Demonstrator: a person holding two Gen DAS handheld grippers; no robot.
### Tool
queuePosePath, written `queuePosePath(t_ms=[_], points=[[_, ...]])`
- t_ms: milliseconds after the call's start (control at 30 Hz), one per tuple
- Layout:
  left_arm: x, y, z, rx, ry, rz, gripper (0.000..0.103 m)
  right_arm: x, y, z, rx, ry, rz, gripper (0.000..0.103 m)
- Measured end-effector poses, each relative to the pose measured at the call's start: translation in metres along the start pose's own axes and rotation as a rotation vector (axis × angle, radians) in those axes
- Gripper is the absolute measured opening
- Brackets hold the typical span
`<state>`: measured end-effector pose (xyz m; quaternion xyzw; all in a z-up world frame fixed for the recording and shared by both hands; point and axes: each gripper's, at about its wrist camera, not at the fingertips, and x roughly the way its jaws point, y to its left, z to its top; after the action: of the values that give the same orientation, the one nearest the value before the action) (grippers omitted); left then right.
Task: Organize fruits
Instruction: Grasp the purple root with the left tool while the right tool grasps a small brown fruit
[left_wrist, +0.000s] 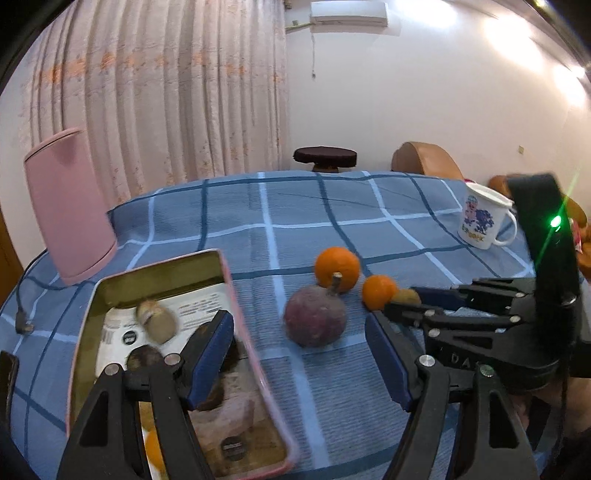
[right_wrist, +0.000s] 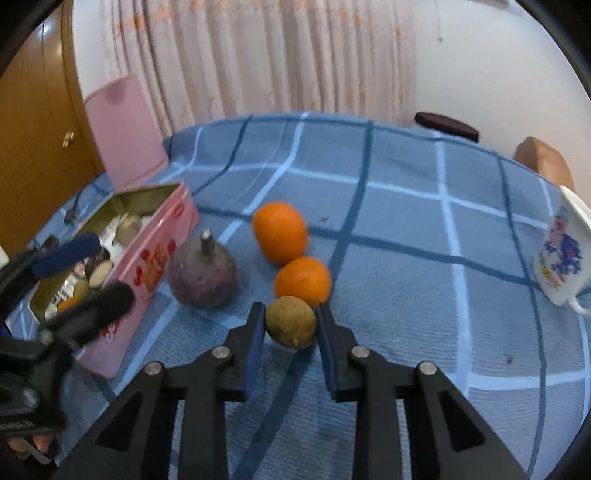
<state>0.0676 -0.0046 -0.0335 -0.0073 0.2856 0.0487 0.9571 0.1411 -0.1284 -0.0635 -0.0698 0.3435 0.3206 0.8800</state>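
A pink tin box (left_wrist: 240, 317) (right_wrist: 155, 258) lies open on the blue checked cloth and holds several small fruits. A purple mangosteen (left_wrist: 316, 317) (right_wrist: 202, 275), two oranges (left_wrist: 337, 268) (right_wrist: 280, 232) (right_wrist: 303, 281) and a brown-green kiwi-like fruit (right_wrist: 290, 322) (left_wrist: 406, 295) lie on the cloth beside it. My right gripper (right_wrist: 290, 332) is shut on the brown-green fruit, pads touching both sides. My left gripper (left_wrist: 299, 354) is open and empty, its left finger over the tin, just short of the mangosteen.
A pink container (left_wrist: 70, 210) (right_wrist: 125, 129) stands at the table's back left with a black cable (left_wrist: 22, 314) beside it. A white printed mug (left_wrist: 484, 218) (right_wrist: 561, 254) stands at the right. A dark stool (left_wrist: 325, 157) and brown chair (left_wrist: 424, 157) stand behind the table.
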Motion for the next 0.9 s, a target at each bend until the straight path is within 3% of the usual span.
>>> queuePosePath(t_ms=[267, 400, 600, 667, 733, 900], points=[[0.033, -0.022, 0.019, 0.06, 0.097, 0.027, 0.074, -0.013, -0.018, 0.001, 0.062, -0.056, -0.006, 0.03], [0.053, -0.025, 0.021, 0.081, 0.167, 0.041, 0.059, -0.016, -0.015, 0.001, 0.045, -0.067, -0.005, 0.03], [0.069, -0.031, 0.019, 0.142, 0.208, 0.133, 0.059, -0.019, -0.019, 0.0, 0.06, -0.083, 0.018, 0.03], [0.077, -0.023, 0.012, 0.116, 0.247, 0.112, 0.059, -0.021, -0.02, -0.001, 0.065, -0.089, 0.021, 0.03], [0.072, -0.022, 0.007, 0.149, 0.224, 0.112, 0.059, -0.022, -0.02, -0.001, 0.067, -0.095, 0.022, 0.03], [0.064, -0.007, 0.008, 0.098, 0.193, 0.051, 0.059, -0.02, -0.017, 0.0, 0.054, -0.087, 0.015, 0.03]])
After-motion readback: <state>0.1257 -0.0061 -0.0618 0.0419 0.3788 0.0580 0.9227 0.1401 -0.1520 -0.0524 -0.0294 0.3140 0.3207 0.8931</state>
